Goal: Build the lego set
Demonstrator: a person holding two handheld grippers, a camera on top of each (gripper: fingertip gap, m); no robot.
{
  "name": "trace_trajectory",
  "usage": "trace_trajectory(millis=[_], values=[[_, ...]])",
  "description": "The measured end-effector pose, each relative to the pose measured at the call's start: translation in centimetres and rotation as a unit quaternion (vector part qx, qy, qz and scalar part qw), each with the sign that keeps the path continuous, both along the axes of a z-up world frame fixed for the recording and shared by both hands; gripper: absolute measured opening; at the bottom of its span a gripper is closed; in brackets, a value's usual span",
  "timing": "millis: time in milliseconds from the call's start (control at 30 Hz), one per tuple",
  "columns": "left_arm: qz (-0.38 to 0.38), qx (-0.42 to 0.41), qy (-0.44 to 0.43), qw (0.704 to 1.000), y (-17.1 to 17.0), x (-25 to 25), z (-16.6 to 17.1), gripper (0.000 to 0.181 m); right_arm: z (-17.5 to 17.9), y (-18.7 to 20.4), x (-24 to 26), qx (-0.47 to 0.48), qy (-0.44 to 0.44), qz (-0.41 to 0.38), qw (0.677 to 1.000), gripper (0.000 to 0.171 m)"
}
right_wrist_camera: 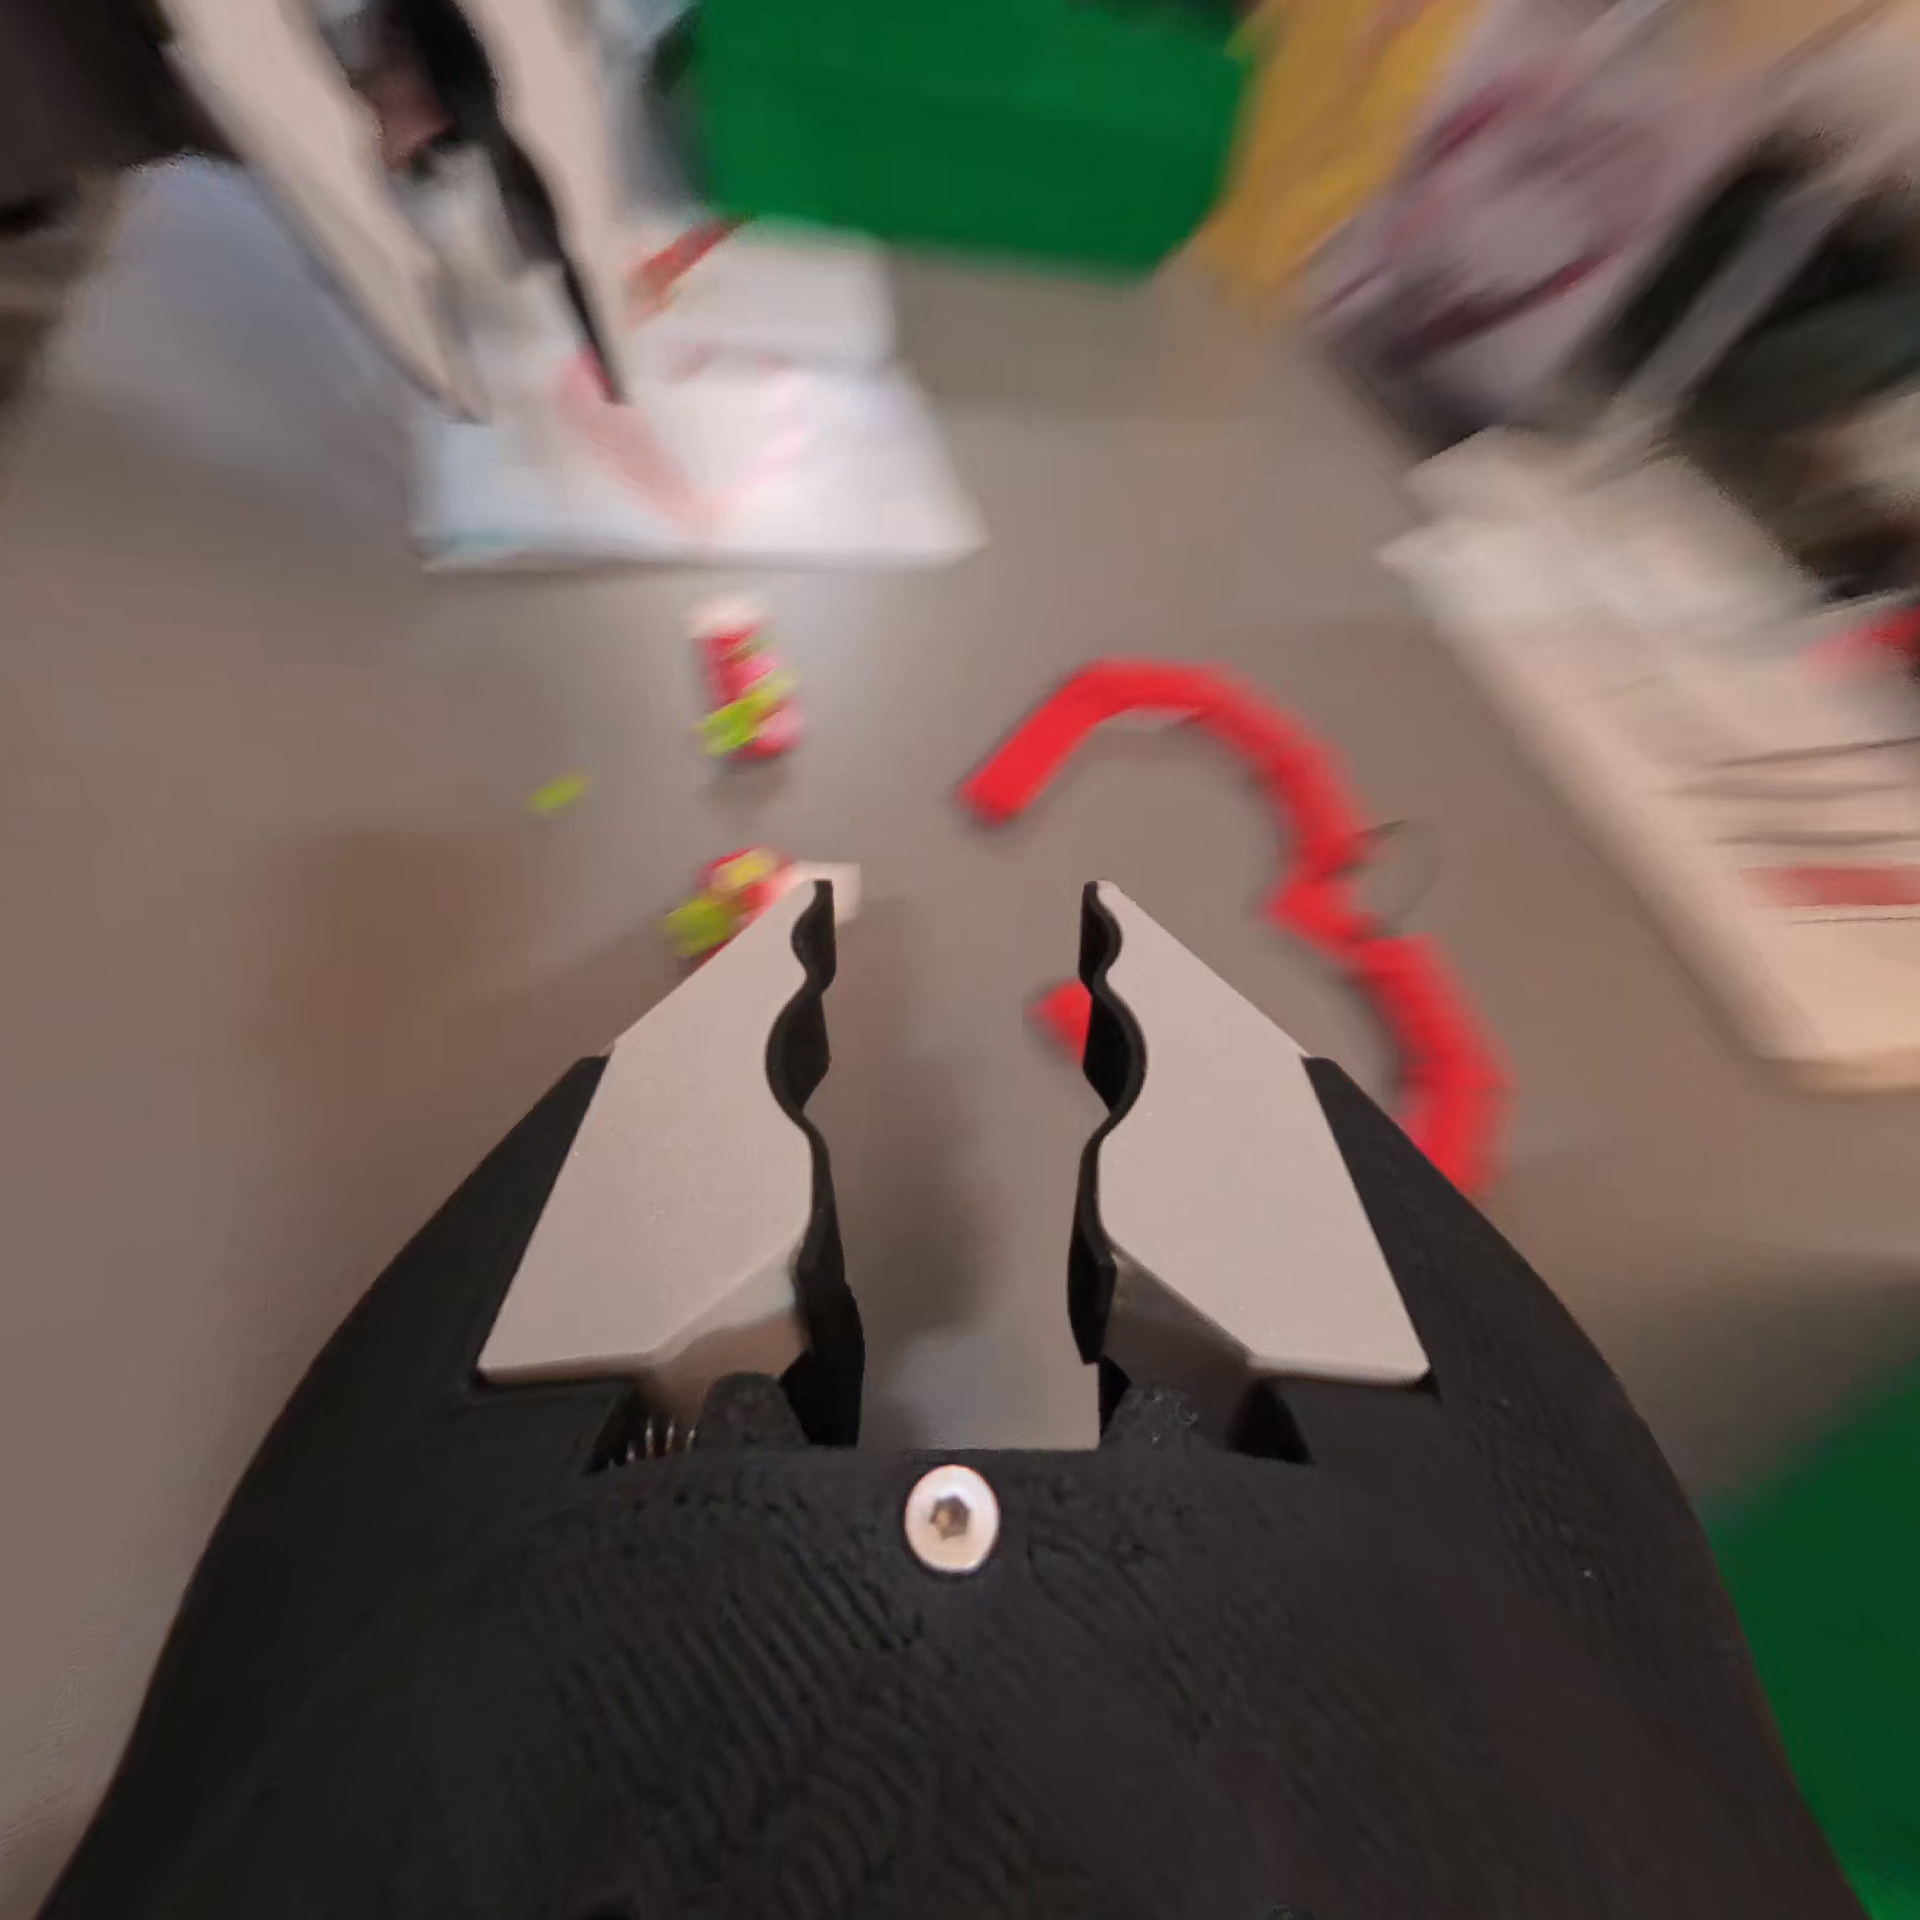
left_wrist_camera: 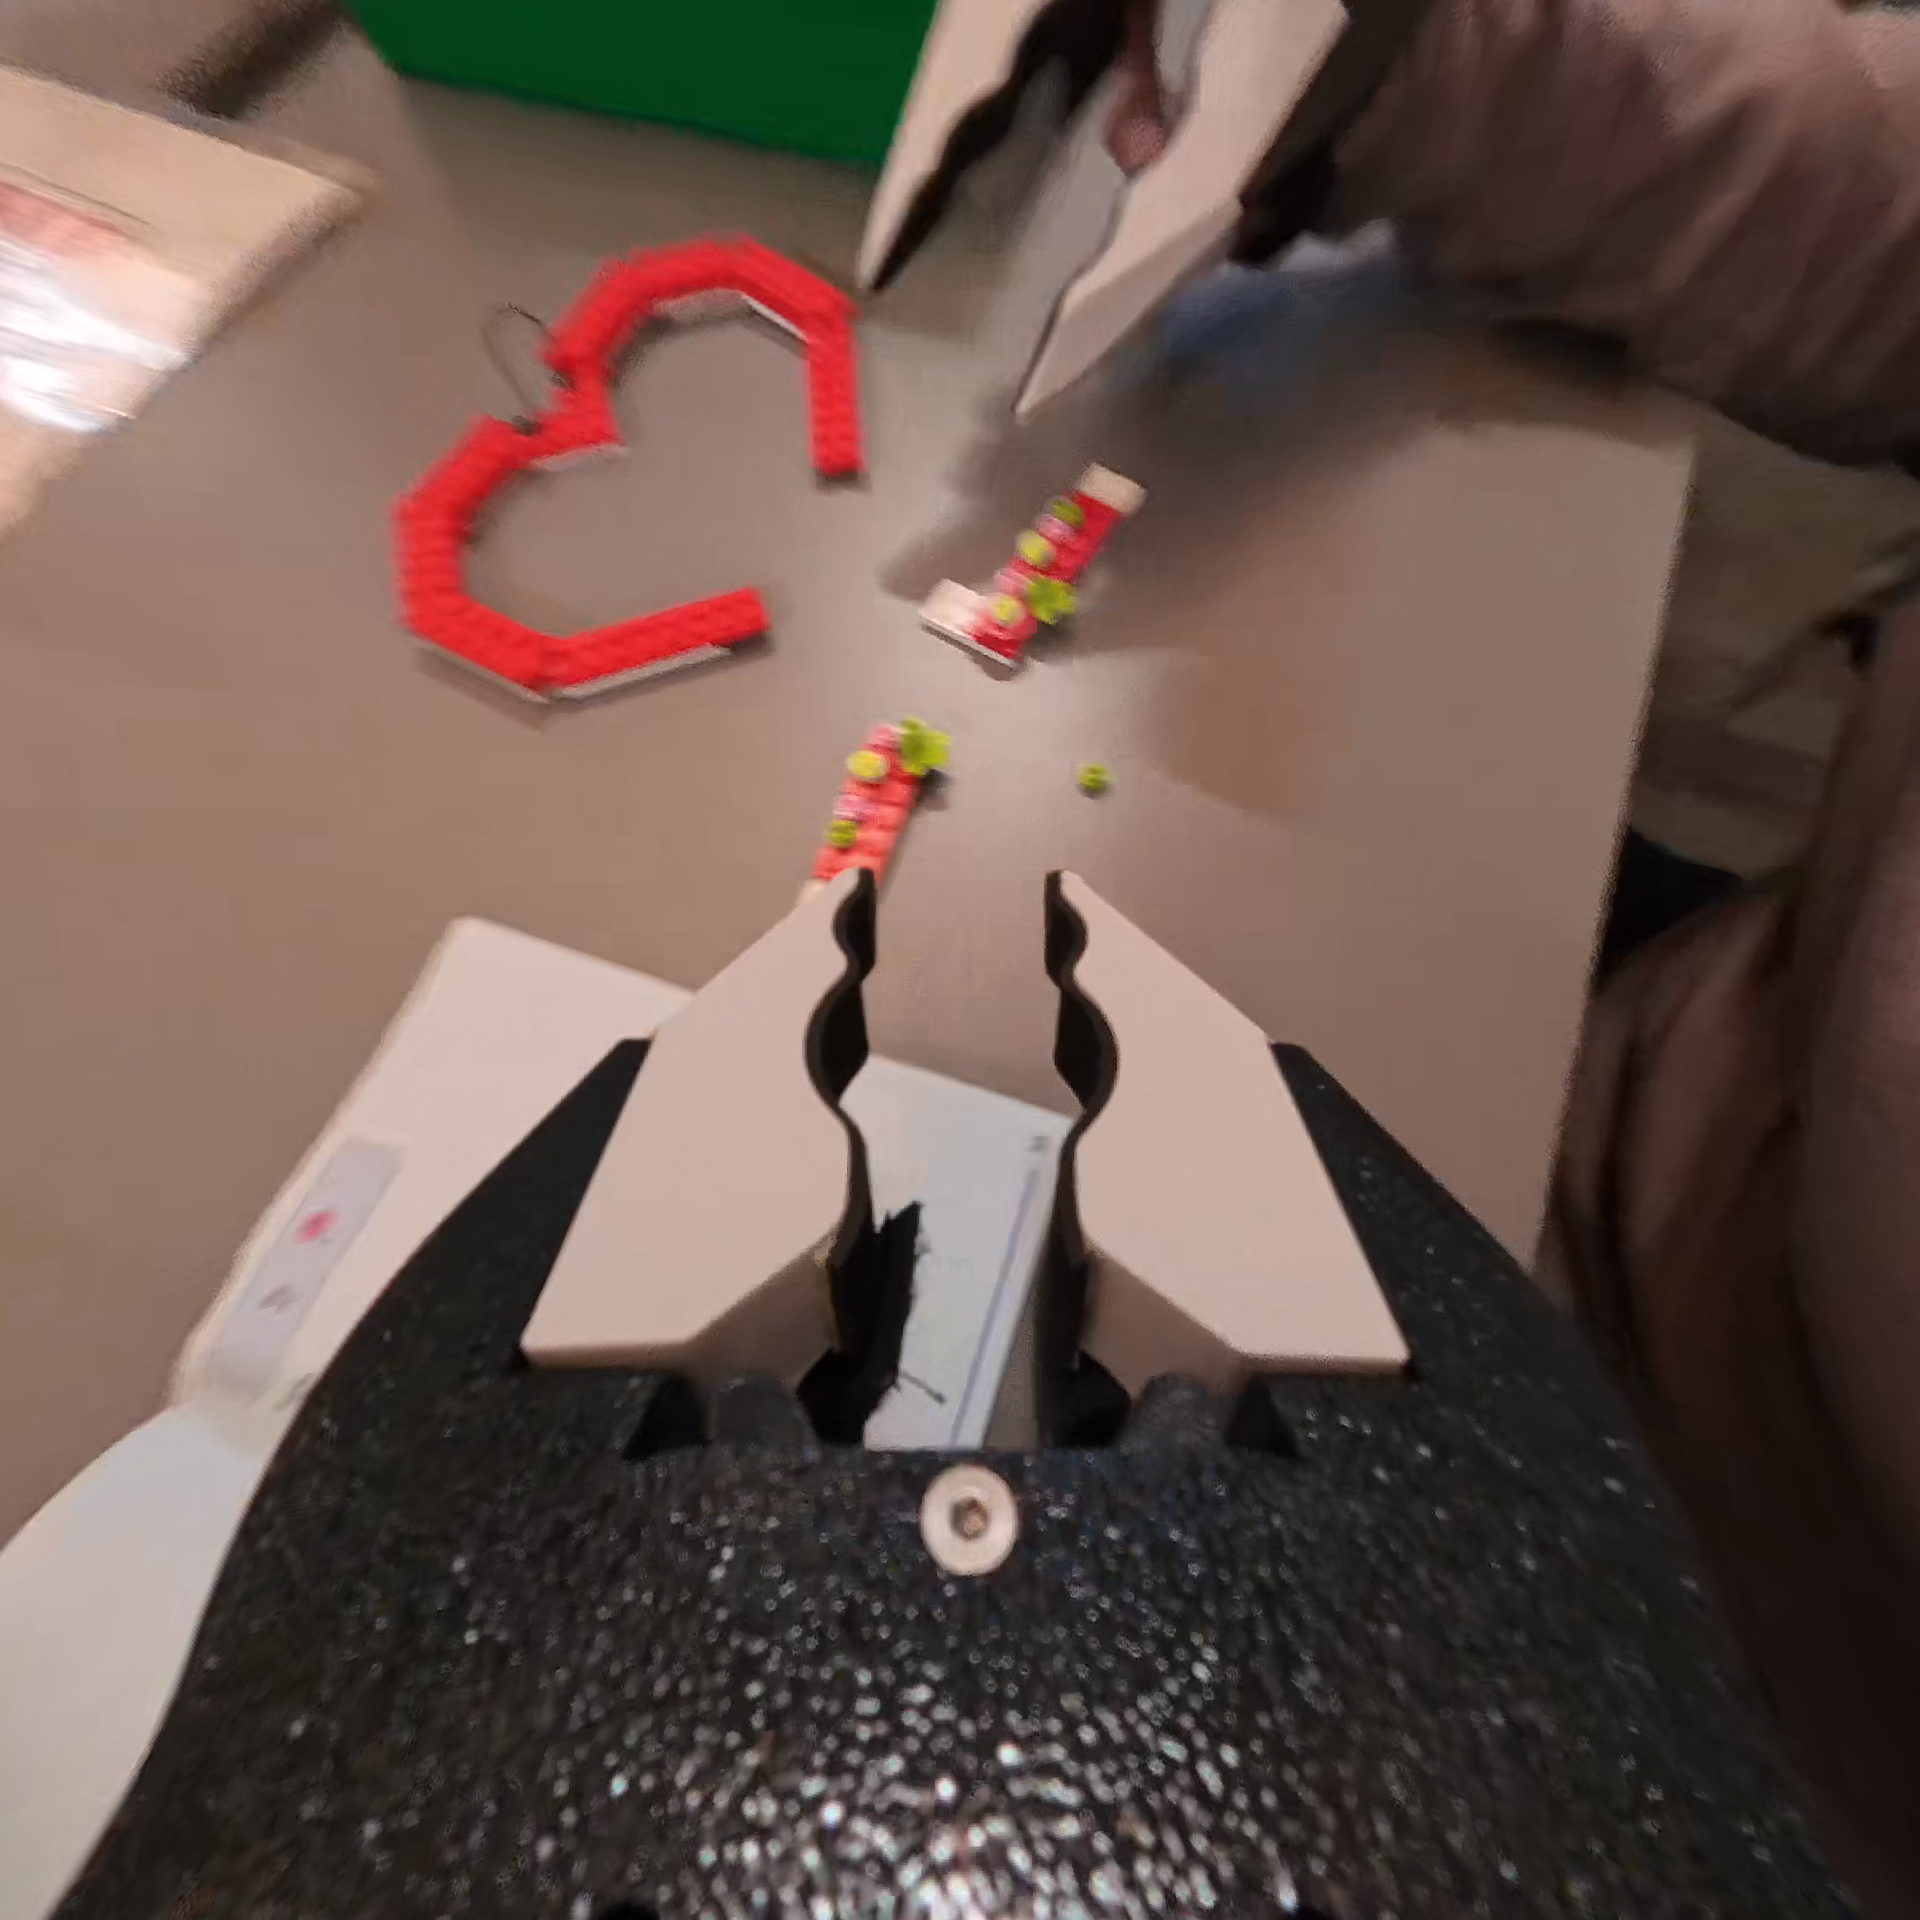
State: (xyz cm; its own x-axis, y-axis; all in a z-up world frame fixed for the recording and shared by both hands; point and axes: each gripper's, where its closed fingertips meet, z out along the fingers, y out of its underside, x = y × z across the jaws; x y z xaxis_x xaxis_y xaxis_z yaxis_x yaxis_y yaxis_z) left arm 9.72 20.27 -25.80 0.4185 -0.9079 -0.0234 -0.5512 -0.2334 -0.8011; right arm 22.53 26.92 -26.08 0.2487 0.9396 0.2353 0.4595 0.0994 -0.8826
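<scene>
Left gripper (left_wrist_camera: 958, 883): fingers parted with a clear gap, nothing between them. It hangs over a white booklet (left_wrist_camera: 935, 1226) at the near edge of the grey table (left_wrist_camera: 260, 810); the booklet's print is too blurred to read. Just beyond the left fingertip lies a short red strip (left_wrist_camera: 873, 805) with lime-green studs. A loose lime stud (left_wrist_camera: 1091, 777) sits near it, apart. Farther on, a second strip (left_wrist_camera: 1039, 566), red with lime studs and white ends. Left of that, the red heart frame (left_wrist_camera: 623, 468), open on one side, lies flat.

Right gripper (right_wrist_camera: 956, 888): fingers likewise apart, holding nothing, above the table between the strips and the frame. Both views are motion-blurred. A green box (left_wrist_camera: 644, 52) stands at the far edge.
</scene>
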Motion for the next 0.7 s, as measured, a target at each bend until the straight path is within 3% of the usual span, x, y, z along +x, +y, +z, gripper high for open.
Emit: trace_trajectory(millis=[33, 167, 300, 367, 700], values=[[0.029, 0.035, -0.019, 0.999, 0.8, -1.1, 1.1, 0.033, 1.3, 1.1, 0.5, 0.047, 0.026, -0.032, 0.998, 0.044], [0.156, 0.198, -0.100, 0.962, 3.2, -6.8, 5.9, 0.037, 5.9, 3.0, 2.4, 0.205, 0.117, -0.132, 0.963, 0.021], [0.283, 0.362, -0.123, 0.879, 3.7, -13.7, 9.4, 0.041, 6.5, 3.3, 2.4, 0.235, 0.148, -0.168, 0.946, 0.004], [0.311, 0.414, -0.138, 0.844, 3.2, -15.8, 10.5, 0.039, 6.1, 3.6, 2.0, 0.239, 0.145, -0.174, 0.944, 0.000], [0.298, 0.445, -0.178, 0.826, 3.1, -16.8, 9.3, 0.036, 5.9, 5.3, 3.6, 0.269, 0.117, -0.256, 0.921, 0.000]])
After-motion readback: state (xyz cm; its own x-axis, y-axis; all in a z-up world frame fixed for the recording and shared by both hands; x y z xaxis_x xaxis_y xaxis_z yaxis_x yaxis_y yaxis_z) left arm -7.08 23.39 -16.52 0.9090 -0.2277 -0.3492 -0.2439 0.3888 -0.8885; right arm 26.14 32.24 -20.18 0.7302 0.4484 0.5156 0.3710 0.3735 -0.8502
